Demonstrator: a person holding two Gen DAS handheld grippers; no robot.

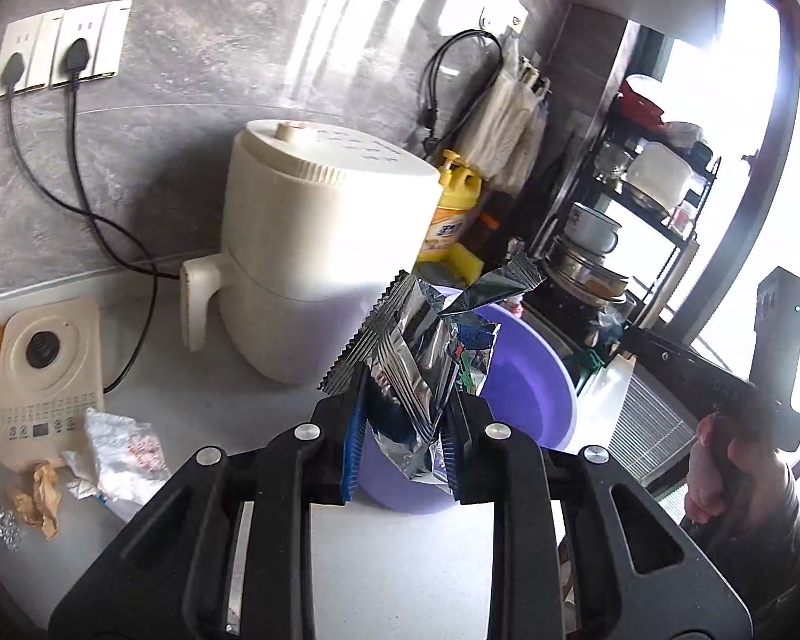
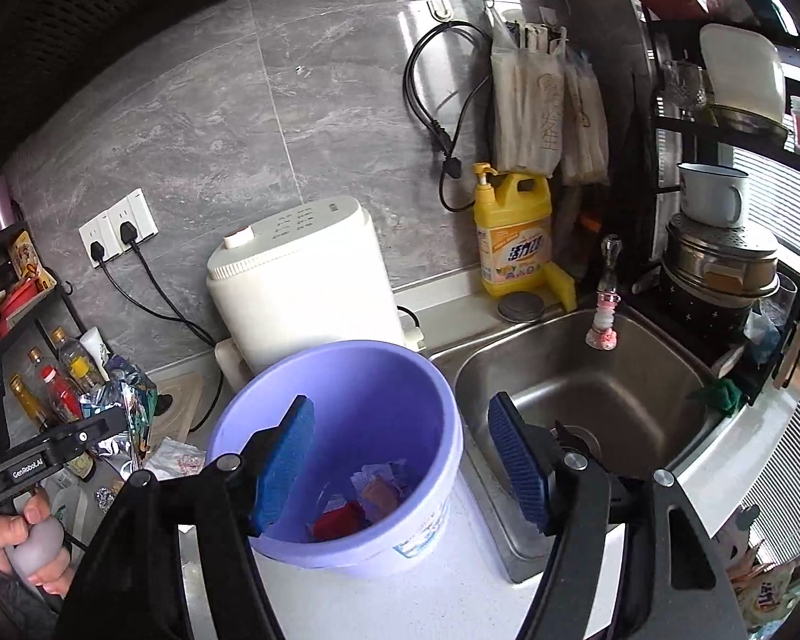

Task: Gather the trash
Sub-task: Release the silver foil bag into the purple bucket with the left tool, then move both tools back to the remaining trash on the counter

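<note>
Desk: pale speckled desk (image 1: 400, 560) carries everything, so the trash and the bin sit within one arm's sweep.
Sink: steel sink basin (image 2: 602, 389) sits just right of the bin, unused in this step.
Appliance: cream plastic countertop appliance (image 1: 320, 245) stands behind the bin against the grey wall, plugged in, out of the working lane.
Bin: round lilac plastic bucket (image 2: 426, 373) stands near the desk's front edge beside the sink, mouth up and wide, and a few red and pale scraps already lie at its bottom. It looks placed there as the drop target.
Left gripper: left gripper (image 1: 405, 416) has its jaws closed tight on the crumpled silver foil snack wrappers (image 1: 400, 352), bunched upright and held in front of the bucket's rim, probably so they fall inside on release.
Right gripper: right gripper (image 2: 400, 458) hangs over the bucket mouth, jaws spread wide with nothing between them.
Remaining trash: crumpled white plastic bag (image 1: 122, 453) and brown paper scraps (image 1: 40, 496) lie on the desk left of the bucket, not yet collected.
</note>
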